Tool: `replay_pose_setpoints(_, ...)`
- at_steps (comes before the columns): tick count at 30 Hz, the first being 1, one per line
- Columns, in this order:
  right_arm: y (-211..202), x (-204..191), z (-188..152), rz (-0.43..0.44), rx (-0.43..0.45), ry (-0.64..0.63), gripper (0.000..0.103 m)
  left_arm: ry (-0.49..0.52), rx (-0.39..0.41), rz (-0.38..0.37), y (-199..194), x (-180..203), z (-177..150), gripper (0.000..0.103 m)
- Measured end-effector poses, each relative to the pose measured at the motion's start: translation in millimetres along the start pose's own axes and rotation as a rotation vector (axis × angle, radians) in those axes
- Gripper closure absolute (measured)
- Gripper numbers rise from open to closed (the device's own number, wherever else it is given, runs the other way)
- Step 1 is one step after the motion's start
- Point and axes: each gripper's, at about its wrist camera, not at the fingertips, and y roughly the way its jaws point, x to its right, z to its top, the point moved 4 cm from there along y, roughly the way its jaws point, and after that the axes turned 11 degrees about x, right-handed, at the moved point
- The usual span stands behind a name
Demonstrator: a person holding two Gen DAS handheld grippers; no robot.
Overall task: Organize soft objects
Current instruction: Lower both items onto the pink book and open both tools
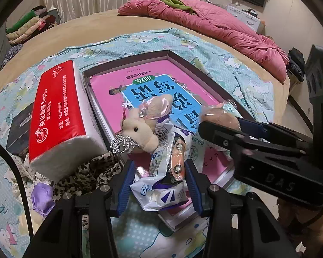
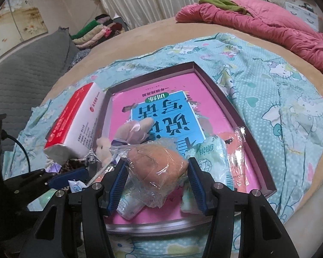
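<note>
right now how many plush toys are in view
1: a small beige plush animal with a beaded chain, lying at the shallow cardboard tray's near left edge, beside the red tissue pack. Others may be hidden.

A beige plush rabbit [image 1: 141, 126] with a beaded chain lies at the near left of a shallow tray [image 1: 178, 60], on its pink book. Just right, a crumpled white-and-purple packet [image 1: 161, 185] rests between blue tong pads. Farther right, a brown bun in clear wrap [image 2: 157, 167] sits between the other tongs' pads.
</note>
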Motion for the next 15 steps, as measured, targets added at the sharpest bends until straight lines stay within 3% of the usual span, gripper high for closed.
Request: replay_pose_setpoints(15, 5.1, -4.5, -3.1, 0.034, -0.005, 0.011, 0.043, -0.020, -0.004, -0.020, -1.5, -1.9, -2.8, 0.056)
